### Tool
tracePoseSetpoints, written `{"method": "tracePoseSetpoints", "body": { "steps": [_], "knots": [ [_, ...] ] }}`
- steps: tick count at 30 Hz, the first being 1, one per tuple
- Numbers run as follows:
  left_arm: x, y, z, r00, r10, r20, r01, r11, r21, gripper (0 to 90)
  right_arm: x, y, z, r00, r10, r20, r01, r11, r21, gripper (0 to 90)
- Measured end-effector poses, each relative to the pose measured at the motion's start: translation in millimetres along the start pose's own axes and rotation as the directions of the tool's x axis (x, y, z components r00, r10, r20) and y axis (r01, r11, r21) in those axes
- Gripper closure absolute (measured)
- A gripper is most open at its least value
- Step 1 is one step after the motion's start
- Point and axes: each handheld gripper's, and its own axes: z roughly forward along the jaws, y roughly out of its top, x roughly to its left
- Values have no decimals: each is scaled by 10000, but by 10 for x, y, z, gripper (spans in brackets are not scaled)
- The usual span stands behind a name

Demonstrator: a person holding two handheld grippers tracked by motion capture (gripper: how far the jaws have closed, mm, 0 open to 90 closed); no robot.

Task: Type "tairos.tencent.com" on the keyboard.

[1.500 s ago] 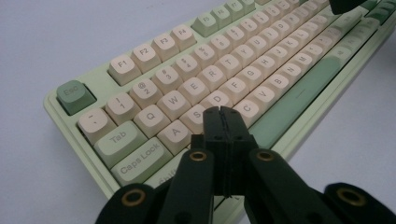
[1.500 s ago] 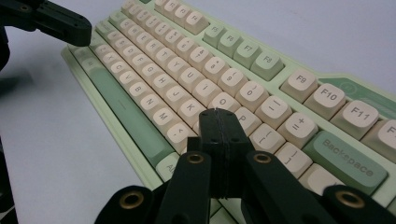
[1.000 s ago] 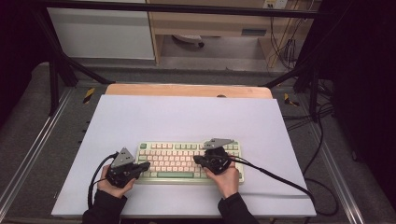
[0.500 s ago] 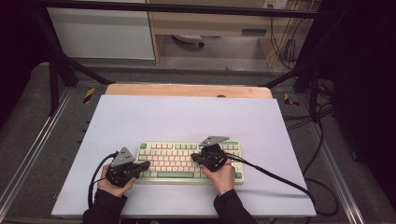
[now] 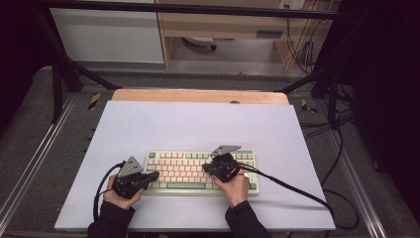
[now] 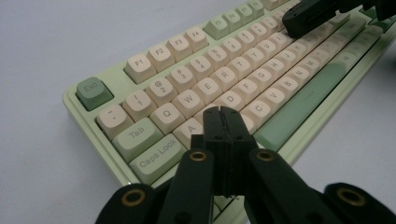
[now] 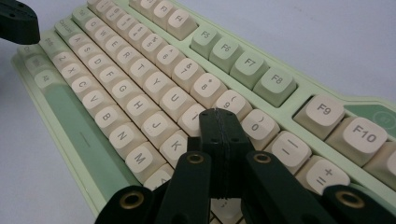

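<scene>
Left gripper view: closed left gripper (image 6: 221,112) over A; closed right gripper (image 7: 219,114) by O. Press keyboard (image 5: 163,186) keys squarely, singly.

My keyboard (image 5: 198,171) lies on the table (image 5: 198,124), near its front edge, about midway between the side edges. My left gripper (image 5: 151,176) sits at its left end, my right gripper (image 5: 208,167) over its right half.

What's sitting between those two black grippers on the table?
In the high view, only the green keyboard's cream keys lie between the left gripper and the right gripper.
</scene>
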Motion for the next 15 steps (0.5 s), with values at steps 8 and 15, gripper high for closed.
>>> {"method": "tracePoseSetpoints", "body": {
  "steps": [8,15],
  "knots": [
    [-1,0,-8,10000,8,-43,-8,10000,-34,900,22,32,-115,9998,-173,-116,170,9995,-261,900],
    [6,-1,-13,10000,0,-56,0,10000,-31,899,74,45,-245,9990,-329,-315,313,9983,-482,900]
  ]
}}
